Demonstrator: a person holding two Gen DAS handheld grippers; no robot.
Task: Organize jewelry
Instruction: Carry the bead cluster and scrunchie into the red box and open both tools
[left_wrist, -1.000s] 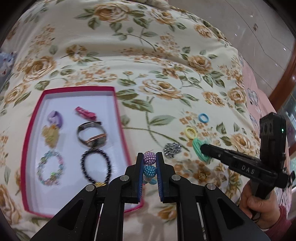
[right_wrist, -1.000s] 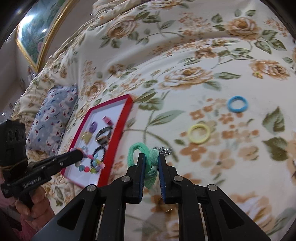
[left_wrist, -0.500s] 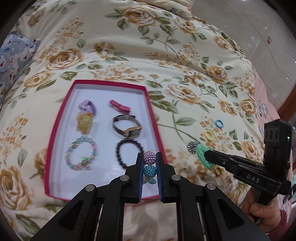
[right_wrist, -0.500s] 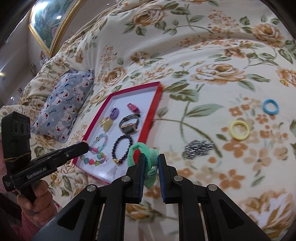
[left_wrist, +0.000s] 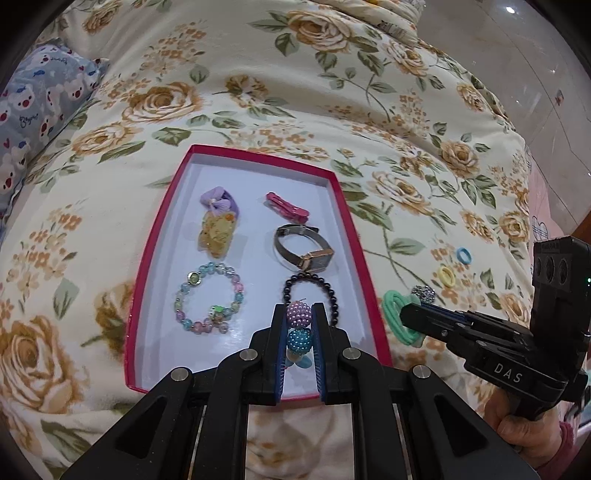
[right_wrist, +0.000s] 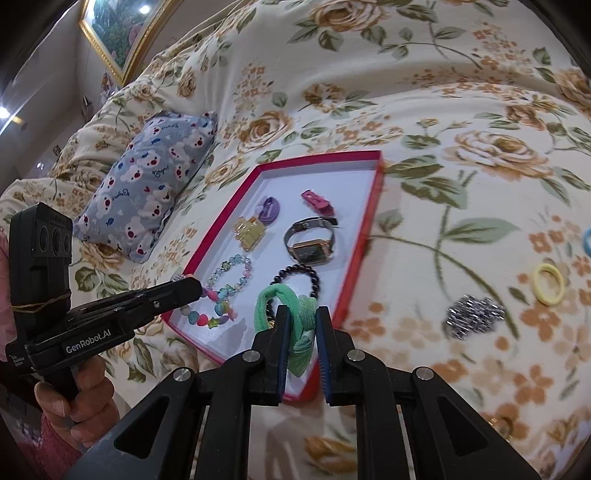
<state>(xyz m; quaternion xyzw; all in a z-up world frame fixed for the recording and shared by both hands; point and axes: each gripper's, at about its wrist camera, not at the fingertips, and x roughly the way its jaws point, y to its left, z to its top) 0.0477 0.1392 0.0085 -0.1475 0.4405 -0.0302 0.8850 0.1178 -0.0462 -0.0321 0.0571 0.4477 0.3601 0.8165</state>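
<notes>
Six pieces already lie in the red-rimmed tray (left_wrist: 354, 236): a purple hair tie (left_wrist: 218, 197), a yellow clip (left_wrist: 216, 232), a pink clip (left_wrist: 287, 207), a wristwatch (left_wrist: 303, 249), a pastel bead bracelet (left_wrist: 208, 297) and a black bead bracelet (left_wrist: 312, 291). Two more are on their way, I'd judge: the left gripper (left_wrist: 300, 325) is clamped on a colourful bead bracelet (left_wrist: 298, 325) above the tray's near end, and the right gripper (right_wrist: 298, 325) pinches a green scrunchie (right_wrist: 291, 306) near the tray's corner. Three remain on the floral quilt (right_wrist: 461, 177): one yellow ring (right_wrist: 549, 283), one blue ring (left_wrist: 464, 255), one silver chain (right_wrist: 474, 316).
</notes>
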